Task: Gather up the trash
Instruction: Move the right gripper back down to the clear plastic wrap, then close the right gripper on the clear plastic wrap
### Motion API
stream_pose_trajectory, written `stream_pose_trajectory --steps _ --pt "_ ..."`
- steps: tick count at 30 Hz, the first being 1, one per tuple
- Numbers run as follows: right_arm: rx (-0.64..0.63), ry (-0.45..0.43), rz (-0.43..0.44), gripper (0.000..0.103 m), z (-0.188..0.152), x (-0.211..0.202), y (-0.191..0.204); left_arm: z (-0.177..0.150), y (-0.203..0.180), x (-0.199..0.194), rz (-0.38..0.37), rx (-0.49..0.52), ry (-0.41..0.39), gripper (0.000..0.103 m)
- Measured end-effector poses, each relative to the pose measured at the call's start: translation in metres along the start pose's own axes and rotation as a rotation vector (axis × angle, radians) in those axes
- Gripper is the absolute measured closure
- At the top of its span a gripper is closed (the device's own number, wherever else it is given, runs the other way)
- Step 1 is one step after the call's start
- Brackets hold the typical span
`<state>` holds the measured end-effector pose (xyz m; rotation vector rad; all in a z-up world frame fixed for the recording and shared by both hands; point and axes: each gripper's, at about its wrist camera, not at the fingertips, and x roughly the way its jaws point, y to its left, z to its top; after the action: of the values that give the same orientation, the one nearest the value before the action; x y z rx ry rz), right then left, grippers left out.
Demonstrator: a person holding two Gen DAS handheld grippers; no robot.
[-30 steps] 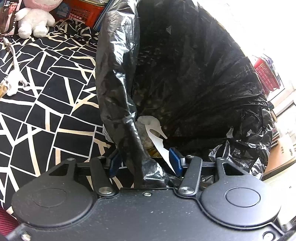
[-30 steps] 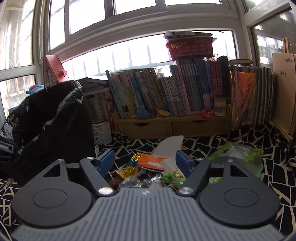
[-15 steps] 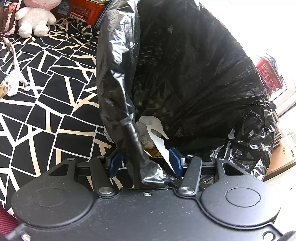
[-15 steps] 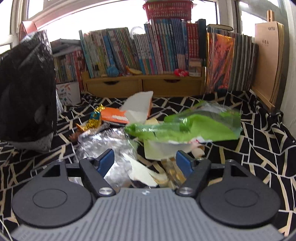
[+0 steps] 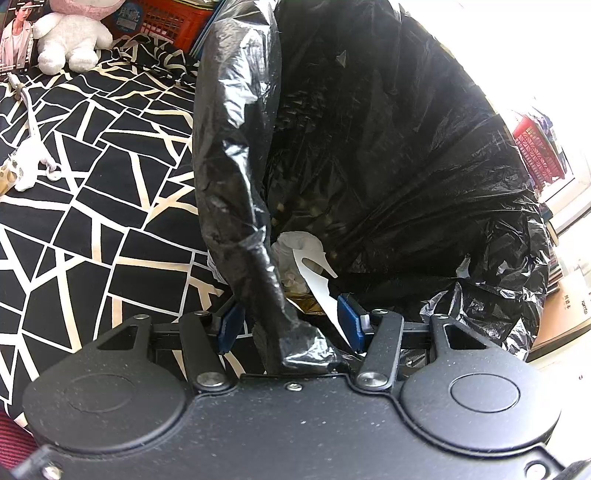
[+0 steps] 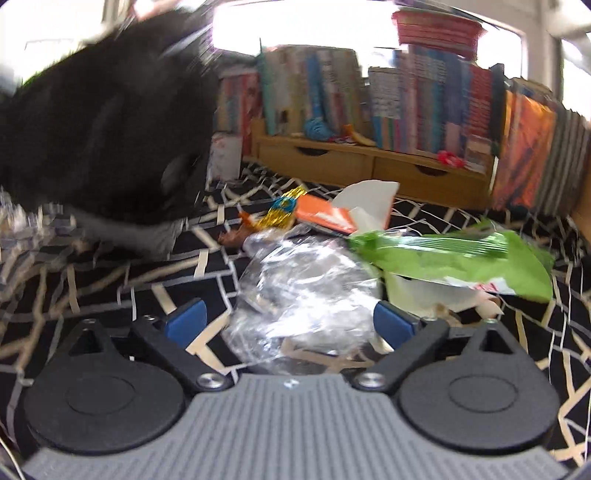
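Note:
In the left wrist view my left gripper (image 5: 290, 325) is shut on the bunched rim of a black trash bag (image 5: 388, 147) and holds its mouth up. Inside the bag lie a crumpled white tissue (image 5: 299, 243) and a white paper strip (image 5: 317, 284). My right gripper (image 6: 288, 321) is open, low over the trash pile. A crumpled clear plastic wrap (image 6: 303, 288) sits between its blue fingers. Behind it lie a green packet (image 6: 450, 258), an orange packet (image 6: 325, 216), a white paper (image 6: 369, 203) and a gold-blue wrapper (image 6: 282, 214). The black bag (image 6: 103, 140) stands to the left, blurred.
Everything rests on a black cloth with a white crack pattern (image 5: 92, 203). A white plush toy (image 5: 70, 37), a red crate (image 5: 166, 18) and a white cable (image 5: 26, 162) lie at the left. A wooden bookshelf with drawers (image 6: 369, 166) fills the back.
My right gripper has dropped toward the trash pile and swung left, so the clear plastic now lies between its fingers. The left gripper and the bag have hardly moved.

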<state>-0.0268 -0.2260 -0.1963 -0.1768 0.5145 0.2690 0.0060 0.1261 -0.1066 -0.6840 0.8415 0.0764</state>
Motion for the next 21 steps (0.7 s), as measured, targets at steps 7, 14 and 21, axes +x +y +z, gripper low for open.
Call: stream_pose_trajectory --steps 7,14,21 --pt "-0.040 0.032 -0.047 0.016 -0.003 0.016 0.021 0.000 0.000 0.000 0.000 0.002 0.002 0.051" --pt "-0.005 -0.001 -0.033 0.033 -0.004 0.008 0.018 0.000 0.000 0.000 -0.001 0.000 0.001 0.051" --pt "0.092 -0.091 0.018 0.038 0.002 -0.012 0.010 0.000 0.000 0.000 -0.001 -0.001 0.001 0.051"
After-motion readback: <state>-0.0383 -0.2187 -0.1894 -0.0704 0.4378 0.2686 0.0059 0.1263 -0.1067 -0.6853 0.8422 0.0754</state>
